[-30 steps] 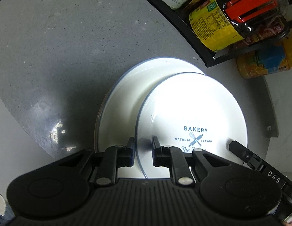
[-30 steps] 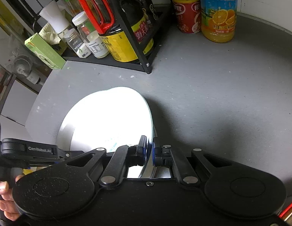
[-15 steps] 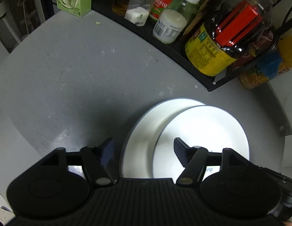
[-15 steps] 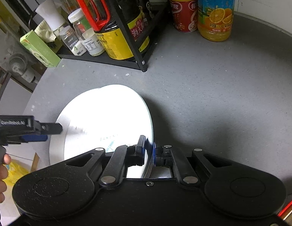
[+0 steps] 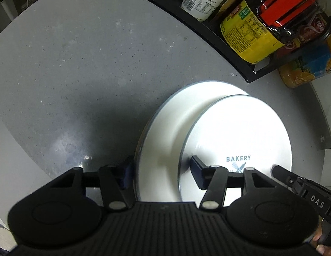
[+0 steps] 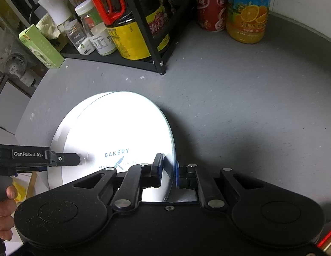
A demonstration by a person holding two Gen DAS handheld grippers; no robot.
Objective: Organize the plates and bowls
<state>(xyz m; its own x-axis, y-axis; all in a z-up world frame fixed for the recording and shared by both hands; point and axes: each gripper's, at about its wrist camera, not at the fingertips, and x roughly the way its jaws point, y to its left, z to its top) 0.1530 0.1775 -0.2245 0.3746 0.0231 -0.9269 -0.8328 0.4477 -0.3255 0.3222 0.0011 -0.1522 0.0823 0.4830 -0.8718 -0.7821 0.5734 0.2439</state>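
Two white plates lie stacked off-centre on the grey counter. The upper one, the bakery plate (image 5: 240,132) (image 6: 118,128), rests on the lower plate (image 5: 165,132) (image 6: 58,136), which sticks out to the left. My left gripper (image 5: 161,175) straddles the near left rims of both plates. Its jaws are closing, one finger outside the lower plate, the other over the bakery plate. My right gripper (image 6: 168,170) holds the bakery plate's right rim between its pads, and its jaws are just starting to open.
A black wire rack (image 6: 144,64) (image 5: 208,32) full of bottles and jars stands behind the plates. An orange juice bottle (image 6: 246,10) and red cans (image 6: 210,10) stand by the wall. A green box (image 6: 41,47) sits far left. A person's hand (image 6: 3,202) holds the left tool.
The left gripper let go of the plate rims, opened wide and drew back, then came in close again with its jaws narrower. The right gripper stays on the bakery plate's rim, its gap slightly wider.
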